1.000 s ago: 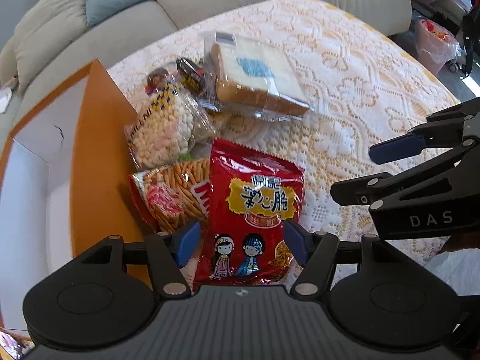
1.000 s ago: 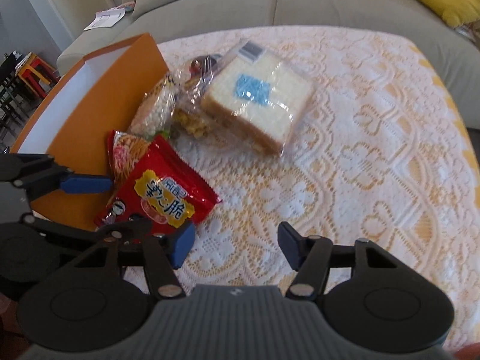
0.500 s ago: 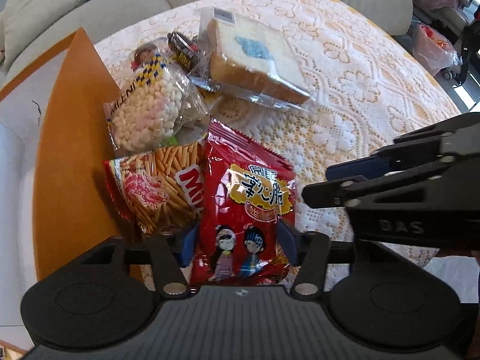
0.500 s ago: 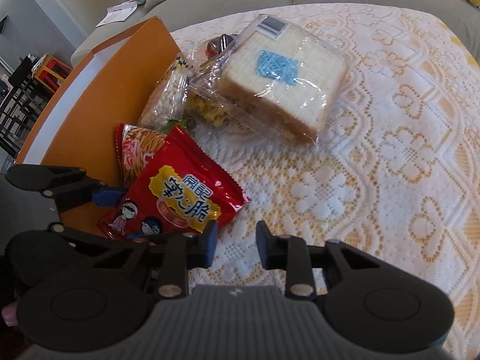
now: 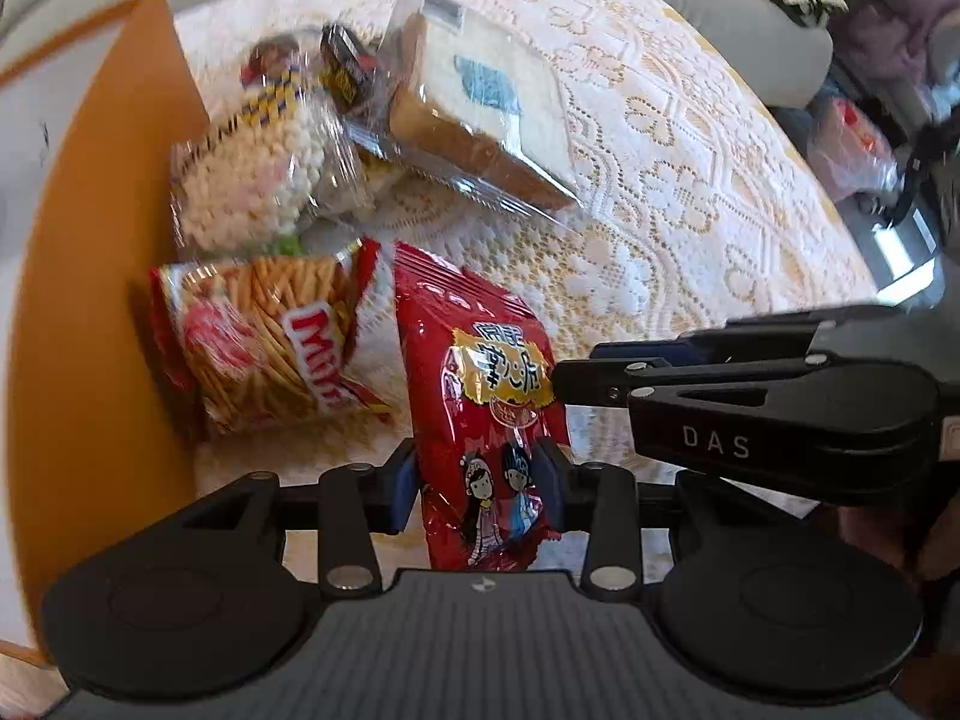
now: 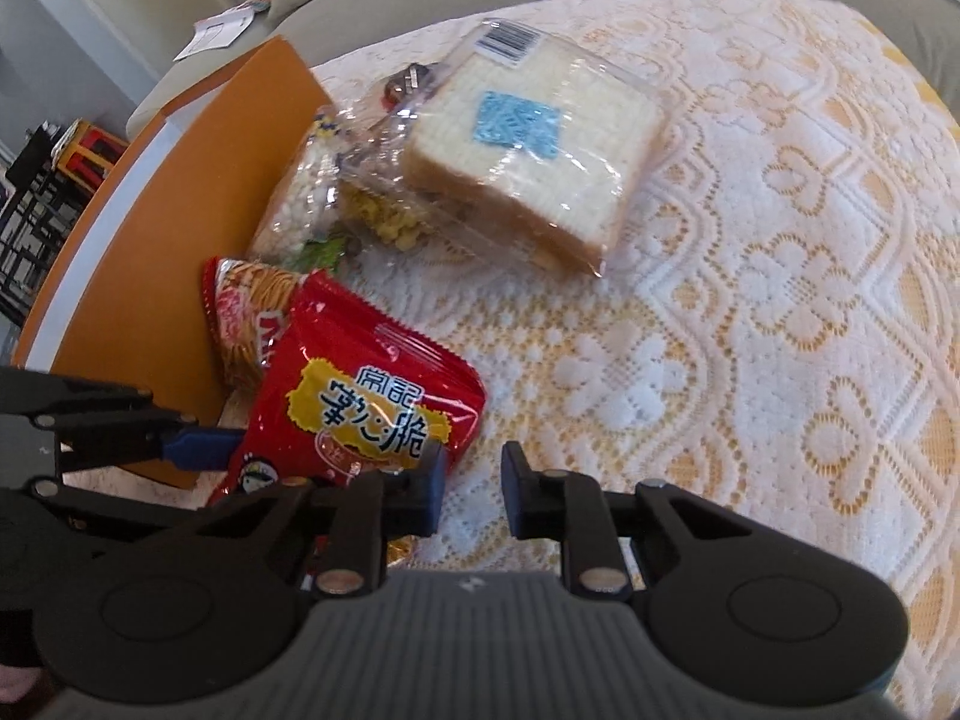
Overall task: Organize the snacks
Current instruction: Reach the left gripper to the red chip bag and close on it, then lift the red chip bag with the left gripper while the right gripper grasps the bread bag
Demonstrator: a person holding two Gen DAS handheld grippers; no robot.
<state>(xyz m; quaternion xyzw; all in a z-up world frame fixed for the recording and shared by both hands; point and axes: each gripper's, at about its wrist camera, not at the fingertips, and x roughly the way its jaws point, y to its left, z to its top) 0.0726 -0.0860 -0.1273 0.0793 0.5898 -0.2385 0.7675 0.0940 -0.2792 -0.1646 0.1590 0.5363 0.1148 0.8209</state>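
Left wrist view: left tool [image 5: 474, 483] is closed onto the lower end of the red snack bag [image 5: 480, 396], blue pads pressing both side edges, bag crumpled between them. The right tool [image 5: 600, 369] enters from the right side, its tip touching the bag's yellow label; from this side angle its opening cannot be judged. Right wrist view: right tool [image 6: 474, 489] stands at a narrow gap with only lace cloth between the pads; its left pad sits just beside the red snack bag [image 6: 360, 414]; contact there cannot be confirmed. The left tool [image 6: 204, 447] shows at the left, blue pad against the bag's edge. The bag lies on the lace-covered worktop [image 6: 750, 330], just beside the orange box [image 6: 180, 228]. Behind it: noodle-stick pack [image 5: 270, 342], puffed-ball pack [image 5: 252, 186], wrapped bread slice [image 5: 486, 108]. Only the left wrist view shows the cartoon figures on the bag's lower end and the pinch itself; only the right wrist view shows the barcode label on the bread wrapper and the box's white rim.
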